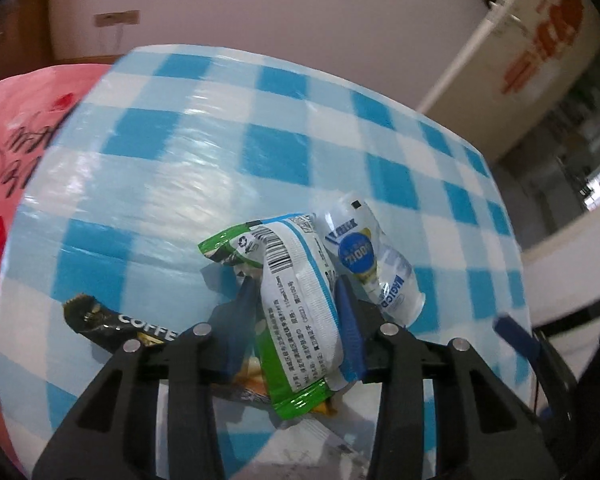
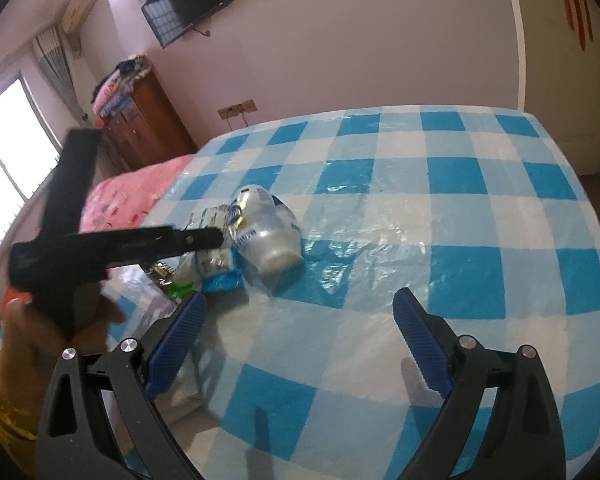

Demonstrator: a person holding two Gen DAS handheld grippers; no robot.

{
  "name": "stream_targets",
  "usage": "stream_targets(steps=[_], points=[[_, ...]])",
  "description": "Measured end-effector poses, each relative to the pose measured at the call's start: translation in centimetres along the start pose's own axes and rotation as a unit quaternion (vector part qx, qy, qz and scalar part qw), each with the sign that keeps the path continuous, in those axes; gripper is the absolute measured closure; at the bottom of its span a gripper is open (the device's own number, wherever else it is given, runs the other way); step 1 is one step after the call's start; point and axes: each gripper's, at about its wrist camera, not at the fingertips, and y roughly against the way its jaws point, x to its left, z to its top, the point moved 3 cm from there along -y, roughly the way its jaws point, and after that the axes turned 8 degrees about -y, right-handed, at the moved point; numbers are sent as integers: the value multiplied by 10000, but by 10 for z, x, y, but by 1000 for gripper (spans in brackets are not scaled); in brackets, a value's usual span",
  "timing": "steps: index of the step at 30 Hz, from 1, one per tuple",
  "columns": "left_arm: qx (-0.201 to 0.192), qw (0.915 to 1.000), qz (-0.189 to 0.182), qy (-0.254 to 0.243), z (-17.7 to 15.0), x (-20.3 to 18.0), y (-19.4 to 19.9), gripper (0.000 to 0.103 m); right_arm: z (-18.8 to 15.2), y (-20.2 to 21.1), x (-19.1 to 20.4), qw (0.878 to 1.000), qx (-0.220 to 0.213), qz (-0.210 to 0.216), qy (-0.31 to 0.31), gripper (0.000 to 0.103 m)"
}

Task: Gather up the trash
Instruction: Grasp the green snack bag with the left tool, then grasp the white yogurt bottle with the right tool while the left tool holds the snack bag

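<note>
Blue-checked plastic cloth (image 2: 440, 200) fills both views, and your left gripper (image 1: 296, 320) at lower centre is pinching the green-and-white snack wrapper (image 1: 300, 304). Lift it straight and steady so the crumpled foil doesn't slip. Your right gripper (image 2: 300, 340) hangs spread wide and empty; the milk bottle (image 2: 266, 236) lies just left of centre, pink bedding (image 2: 132, 196) behind.

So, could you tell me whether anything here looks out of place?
Only the litter: a crumpled wrapper pinched in the left gripper, an empty milk pouch lying beside it, and a coffee sachet on the checked cloth.
</note>
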Motion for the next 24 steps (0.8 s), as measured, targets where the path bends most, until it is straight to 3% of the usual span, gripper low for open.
stream_targets(steps=[4, 7, 9, 12, 17, 24], points=[[-13, 9998, 60, -190, -4, -3, 2, 58, 7, -7, -4, 10000, 43, -87, 16, 10], [53, 9992, 130, -368, -6, -10, -2, 40, 12, -12, -8, 9999, 56, -123, -39, 10], [109, 9989, 189, -420, -7, -11, -9, 39, 16, -14, -10, 9999, 42, -94, -80, 10], [54, 9985, 285, -454, -5, -12, -13, 42, 19, -16, -10, 9999, 42, -98, -62, 10], [-6, 9995, 178, -247, -5, -5, -11, 58, 19, -26, -10, 9999, 139, -96, -18, 10], [-214, 9997, -59, 113, -4, 9, 3, 61, 18, -41, -1, 9996, 267, -34, 133, 10]])
